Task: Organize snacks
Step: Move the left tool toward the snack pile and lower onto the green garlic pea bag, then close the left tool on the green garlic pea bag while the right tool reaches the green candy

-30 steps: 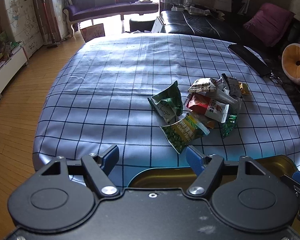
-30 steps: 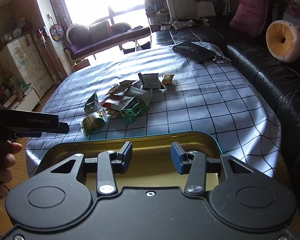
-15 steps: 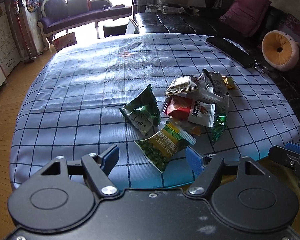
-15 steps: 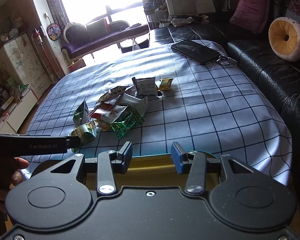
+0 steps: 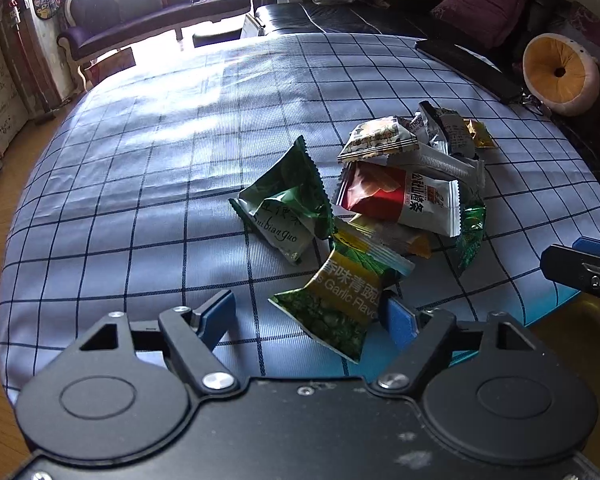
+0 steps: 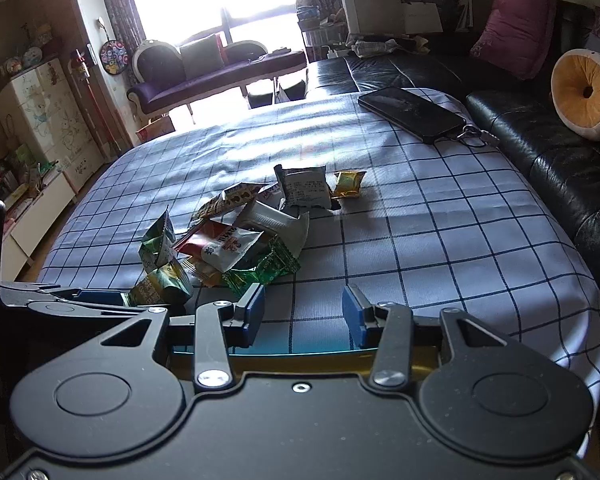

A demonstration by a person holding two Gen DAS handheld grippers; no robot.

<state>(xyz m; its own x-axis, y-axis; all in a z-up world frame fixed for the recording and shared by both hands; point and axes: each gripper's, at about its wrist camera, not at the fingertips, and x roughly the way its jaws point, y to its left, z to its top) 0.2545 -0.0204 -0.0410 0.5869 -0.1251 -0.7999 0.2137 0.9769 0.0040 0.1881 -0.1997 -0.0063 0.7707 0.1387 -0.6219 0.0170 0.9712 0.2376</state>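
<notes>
On the bed-sized surface under a checked blue-and-white cloth (image 5: 148, 184), a loose heap of snack packets lies toward the near right side, with a black leather sofa (image 6: 540, 152) along the far right edge and a purple chaise (image 6: 220, 68) by the bright window beyond. A round orange cushion (image 6: 584, 92) rests on the sofa. A dark phone (image 6: 412, 114) with a cord attached lies flat on the cloth's far right corner, well apart from the heap. At the near edge, a gold tin tray (image 6: 420, 360) shows just under the right gripper (image 6: 303, 316), whose blue pads stand spread with only cloth between them. The left gripper (image 5: 308, 318) points down at the heap's near end, its jaws opening; the green garlic-flavour pea packet (image 5: 336, 296) lies partly between them, its corner against the right pad, not pinched. Behind it sit a dark green triangular packet (image 5: 288, 208), a red-and-white packet (image 5: 400, 196) and a grey-white packet (image 6: 304, 190). Smallest, a gold sachet (image 6: 348, 184) lies just beside the heap's far side.
</notes>
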